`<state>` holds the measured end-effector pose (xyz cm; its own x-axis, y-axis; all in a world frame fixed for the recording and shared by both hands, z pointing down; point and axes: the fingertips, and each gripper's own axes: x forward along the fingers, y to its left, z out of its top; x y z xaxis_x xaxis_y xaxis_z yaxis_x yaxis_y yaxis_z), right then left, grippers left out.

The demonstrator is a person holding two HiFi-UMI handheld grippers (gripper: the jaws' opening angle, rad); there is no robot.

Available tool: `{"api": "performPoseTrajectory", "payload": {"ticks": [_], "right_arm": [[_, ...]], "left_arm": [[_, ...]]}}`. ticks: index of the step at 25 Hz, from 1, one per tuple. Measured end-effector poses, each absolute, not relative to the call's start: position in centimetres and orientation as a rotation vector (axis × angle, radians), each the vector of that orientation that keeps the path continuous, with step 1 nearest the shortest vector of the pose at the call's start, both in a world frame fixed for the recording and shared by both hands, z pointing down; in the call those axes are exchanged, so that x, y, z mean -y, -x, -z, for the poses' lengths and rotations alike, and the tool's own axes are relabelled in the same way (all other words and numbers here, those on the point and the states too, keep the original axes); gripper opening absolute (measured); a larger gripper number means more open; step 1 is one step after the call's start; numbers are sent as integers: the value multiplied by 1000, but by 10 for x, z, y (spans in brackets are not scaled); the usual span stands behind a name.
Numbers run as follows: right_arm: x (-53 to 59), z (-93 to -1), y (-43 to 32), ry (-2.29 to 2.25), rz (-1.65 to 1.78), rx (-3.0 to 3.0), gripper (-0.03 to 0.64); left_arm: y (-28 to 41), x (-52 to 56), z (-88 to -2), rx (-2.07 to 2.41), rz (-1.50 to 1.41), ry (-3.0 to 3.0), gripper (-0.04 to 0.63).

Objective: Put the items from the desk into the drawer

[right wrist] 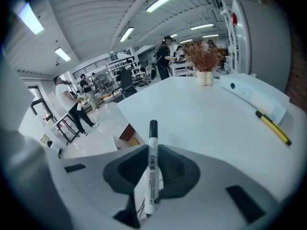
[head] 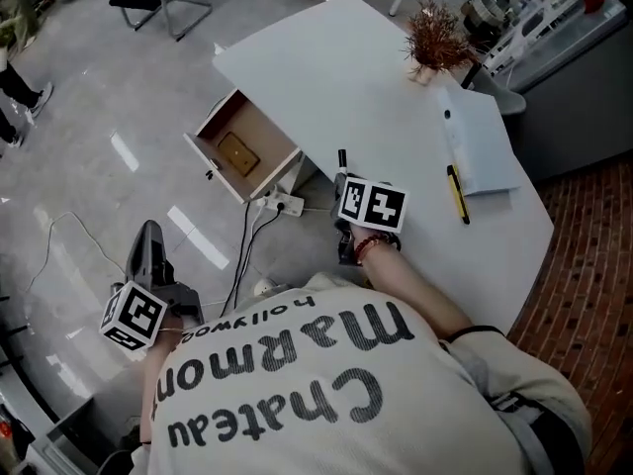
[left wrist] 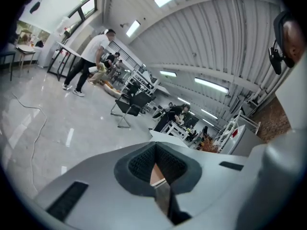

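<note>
My right gripper (head: 341,173) hangs over the white desk's (head: 346,87) near edge and is shut on a white marker (right wrist: 152,169) with a black cap (head: 342,156). The marker stands out past the jaws toward the open drawer (head: 240,149). That drawer is pulled out left of the desk, and a flat yellowish item (head: 238,152) lies in it. A yellow pen (head: 458,194) lies on the desk to the right, also in the right gripper view as the yellow pen (right wrist: 273,127). My left gripper (head: 148,236) hovers low over the floor, left of the drawer, shut and empty.
A pale notebook (head: 480,142) lies beside the pen, and a dried plant in a pot (head: 432,43) stands at the desk's far side. A power strip and cables (head: 277,204) lie on the floor under the drawer. People and chairs stand farther back in the room.
</note>
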<state>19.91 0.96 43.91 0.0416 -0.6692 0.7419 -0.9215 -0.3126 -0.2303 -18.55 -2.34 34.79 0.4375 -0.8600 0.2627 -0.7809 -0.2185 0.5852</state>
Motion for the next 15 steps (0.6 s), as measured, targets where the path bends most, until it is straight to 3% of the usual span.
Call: {"api": "performPoseTrajectory", "payload": {"ticks": [15], "right_arm": [[95, -499, -61, -1557, -1037, 1752, 69]], "left_arm": [[283, 32, -396, 1573, 196, -1764, 2]]}}
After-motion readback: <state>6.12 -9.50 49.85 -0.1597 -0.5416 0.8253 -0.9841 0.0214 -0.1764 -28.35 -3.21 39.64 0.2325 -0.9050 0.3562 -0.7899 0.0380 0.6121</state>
